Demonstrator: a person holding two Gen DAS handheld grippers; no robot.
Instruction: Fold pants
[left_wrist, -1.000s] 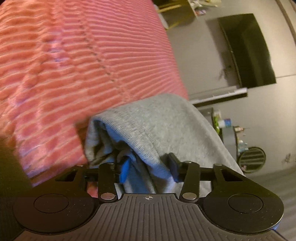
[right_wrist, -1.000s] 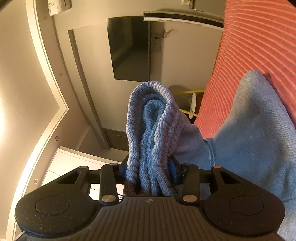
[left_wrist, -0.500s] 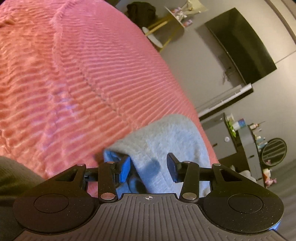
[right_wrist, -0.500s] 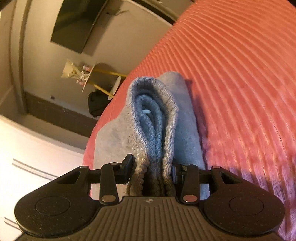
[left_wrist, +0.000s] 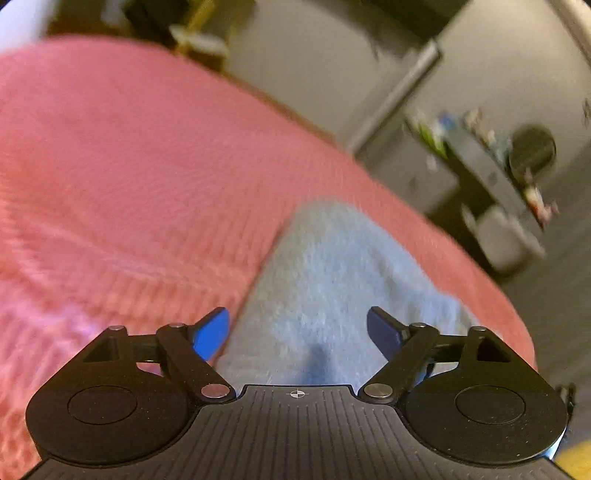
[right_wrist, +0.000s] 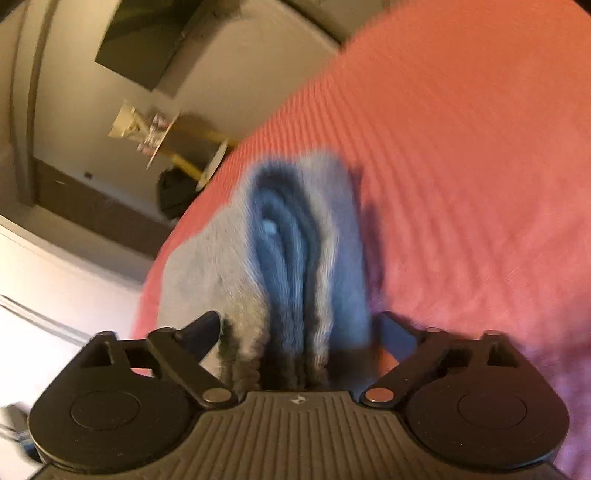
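Left wrist view: left gripper (left_wrist: 298, 325), jaws spread wide, hovers over the grey pants (left_wrist: 343, 280), which lie ahead between its 2 fingers on the pink bedspread (left_wrist: 129, 177). Right wrist view: right gripper (right_wrist: 301, 328), jaws spread, flanks the bunched waistband (right_wrist: 291, 258) without pinching it.

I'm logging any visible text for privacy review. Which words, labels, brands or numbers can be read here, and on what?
None can be read.
Left gripper: only a small crosshair mark on its body, no letters.
Right gripper: a small emblem on its body, too blurred to read.
Shelf items: any labels are too blurred to read.
Pants and bedspread: no text shows.
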